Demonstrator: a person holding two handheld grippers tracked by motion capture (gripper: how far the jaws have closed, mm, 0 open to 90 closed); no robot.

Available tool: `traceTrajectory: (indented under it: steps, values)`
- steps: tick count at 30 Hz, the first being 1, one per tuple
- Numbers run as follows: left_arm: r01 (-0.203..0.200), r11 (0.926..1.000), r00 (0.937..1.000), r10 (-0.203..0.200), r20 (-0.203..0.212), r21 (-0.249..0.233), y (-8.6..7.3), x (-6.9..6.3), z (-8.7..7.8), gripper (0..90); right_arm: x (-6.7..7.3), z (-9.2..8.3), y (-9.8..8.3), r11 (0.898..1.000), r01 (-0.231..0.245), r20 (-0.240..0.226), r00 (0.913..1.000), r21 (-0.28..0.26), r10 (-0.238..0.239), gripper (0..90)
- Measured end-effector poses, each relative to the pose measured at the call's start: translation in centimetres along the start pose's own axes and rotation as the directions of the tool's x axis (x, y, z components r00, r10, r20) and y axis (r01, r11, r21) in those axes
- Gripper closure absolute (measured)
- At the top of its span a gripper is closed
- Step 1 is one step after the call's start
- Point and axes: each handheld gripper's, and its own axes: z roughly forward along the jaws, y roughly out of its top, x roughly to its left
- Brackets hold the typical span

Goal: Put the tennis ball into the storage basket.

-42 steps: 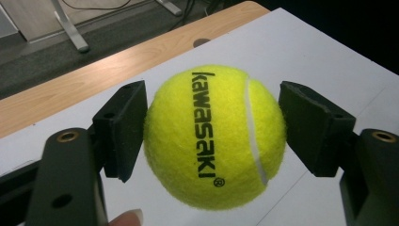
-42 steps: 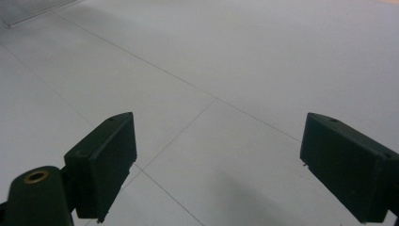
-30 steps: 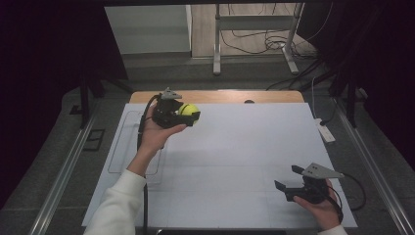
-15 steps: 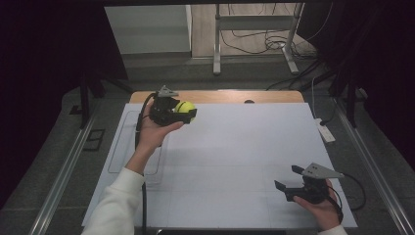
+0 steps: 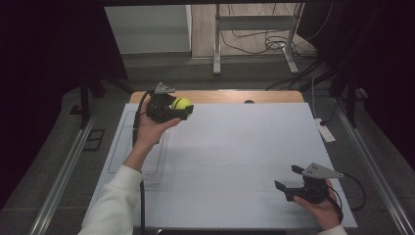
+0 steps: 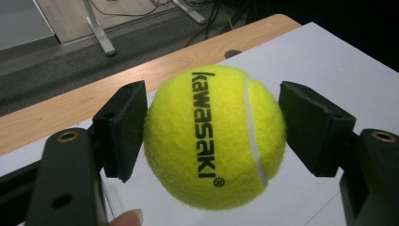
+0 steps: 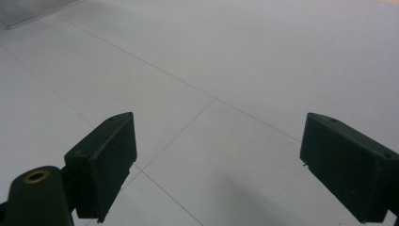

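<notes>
Shifted a little toward the upper left of the high view since the earlier frames, together with the hand carrying it: one yellow tennis ball point(image 5: 182, 103), now just over the far edge of the white table sheet point(image 5: 244, 161) where the wooden tabletop strip point(image 5: 220, 96) begins. Held clear of the surface, clamped between the two black jaws of the left gripper point(image 5: 183, 110). In the left gripper view, ball point(image 6: 214, 136) centred between the pads, left pad pressed into the felt, right pad at the ball's side, black brand lettering facing the camera and one white seam curving down the right half. Gripped across its widest part, probably so a round thing cannot roll or slip out during carrying. A fingertip point(image 6: 127, 219) at the bottom edge of that view, just under the ball.

Further out, lower right of the high view: right gripper point(image 5: 288, 183) low over the sheet, unmoved compared with the earlier frames, jaws spread wide with nothing between them. Same in the right gripper view point(image 7: 216, 160): bare white sheet and thin grid lines between the pads. Likely parked and ready, either to receive the ball or simply out of the way.

Count: one ball, two grippers, two hands, one white sheet, one small white block point(image 5: 325, 131) at the sheet's right edge.
</notes>
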Motion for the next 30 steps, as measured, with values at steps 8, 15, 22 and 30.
traceTrajectory:
  steps: [8, 15, 22, 30]
  values:
    - [0.017, 0.9998, 0.9997, -0.017, -0.018, -0.007, 0.0, 0.7, -0.1, 27.7, 0.0, 0.0, 0.0, 1.0, -0.001, 0.0, 1.0, 0.001, 0.001, 11.9]
    - [0.024, 0.9997, 0.9991, -0.025, -0.033, -0.006, 0.0, 1.3, -0.1, 27.7, 0.0, 0.0, 0.0, 1.0, -0.002, 0.0, 1.0, 0.001, 0.002, 11.9]
    - [0.043, 0.999, 0.9974, -0.044, -0.057, -0.008, -0.2, 2.2, 0.0, 27.7, 0.0, 0.0, 0.0, 1.0, -0.002, 0.0, 1.0, 0.001, 0.002, 11.9]
    - [0.056, 0.9983, 0.9952, -0.057, -0.08, -0.015, -0.4, 2.9, -0.1, 27.7, 0.0, 0.0, 0.0, 1.0, -0.001, 0.0, 1.0, 0.002, 0.001, 11.9]
